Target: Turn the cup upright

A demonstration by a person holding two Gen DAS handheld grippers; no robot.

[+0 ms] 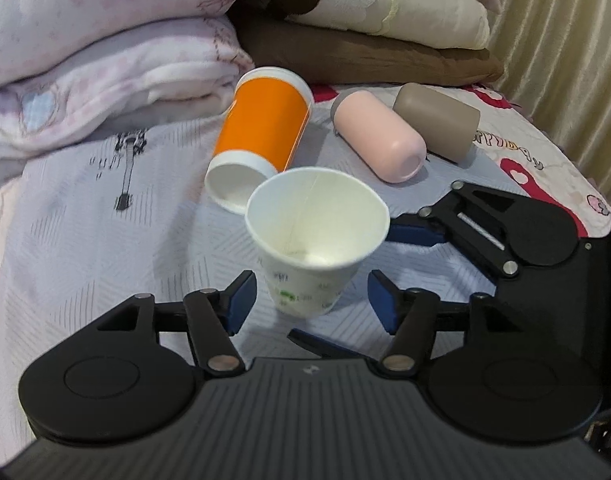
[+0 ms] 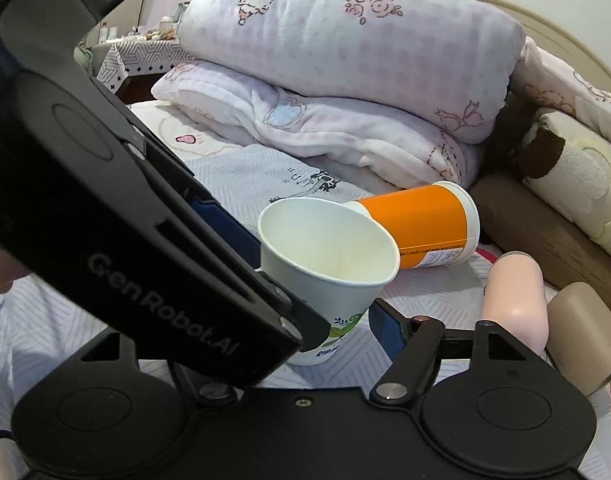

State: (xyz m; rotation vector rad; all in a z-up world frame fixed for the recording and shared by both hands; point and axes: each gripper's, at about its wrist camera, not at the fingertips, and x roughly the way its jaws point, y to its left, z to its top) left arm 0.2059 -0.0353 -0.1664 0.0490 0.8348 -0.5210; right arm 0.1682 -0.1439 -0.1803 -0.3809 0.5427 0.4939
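Note:
A white paper cup [image 1: 315, 236] with green and blue print stands upright, slightly tilted, on the bed sheet; it also shows in the right wrist view [image 2: 329, 264]. My left gripper [image 1: 311, 302] is open, its blue pads on either side of the cup's base without touching. My right gripper [image 2: 329, 320] is open around the cup; in the left wrist view its blue fingers [image 1: 415, 234] lie beside and under the cup's right side. The left gripper's body [image 2: 145, 240] hides my right gripper's left finger.
An orange cup [image 1: 261, 136] lies on its side behind the paper cup. A pink cup [image 1: 379, 136] and a brown cup [image 1: 437, 120] lie on their sides at the right. Folded blankets [image 1: 105, 60] are stacked behind. A curtain [image 1: 565, 40] hangs at the right.

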